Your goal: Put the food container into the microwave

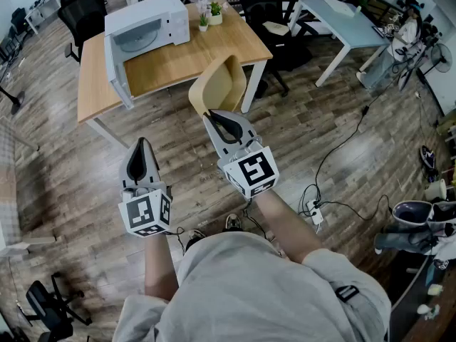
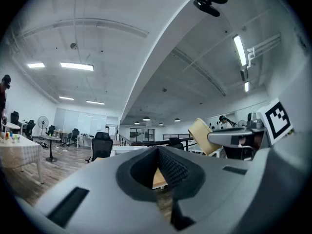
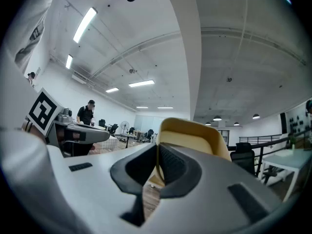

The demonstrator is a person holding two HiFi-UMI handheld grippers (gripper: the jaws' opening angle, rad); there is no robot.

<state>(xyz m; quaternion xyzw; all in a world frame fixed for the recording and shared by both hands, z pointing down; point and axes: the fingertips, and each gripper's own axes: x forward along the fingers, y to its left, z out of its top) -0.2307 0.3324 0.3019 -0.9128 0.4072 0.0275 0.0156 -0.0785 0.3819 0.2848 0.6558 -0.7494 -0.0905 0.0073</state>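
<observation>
A white microwave [image 1: 146,27] stands on the far left of a wooden table [image 1: 178,59], its door [image 1: 116,66] swung open toward me. A round pale shape [image 1: 141,40] lies in its cavity; I cannot tell whether it is the food container or the turntable. Both grippers hang over the wood floor, well short of the table. My left gripper [image 1: 141,144] is shut with nothing in it, jaws meeting at the tip [image 2: 157,152]. My right gripper [image 1: 211,114] is also shut and empty [image 3: 157,147], pointing at a yellow chair [image 1: 217,84].
The yellow chair [image 3: 195,138] stands between me and the table's near edge. Two small potted plants [image 1: 210,13] sit on the table's far side. A white table [image 1: 342,20] is at the back right, black office chairs [image 1: 85,9] at the back. Cables and a power strip [image 1: 313,209] lie on the floor to my right.
</observation>
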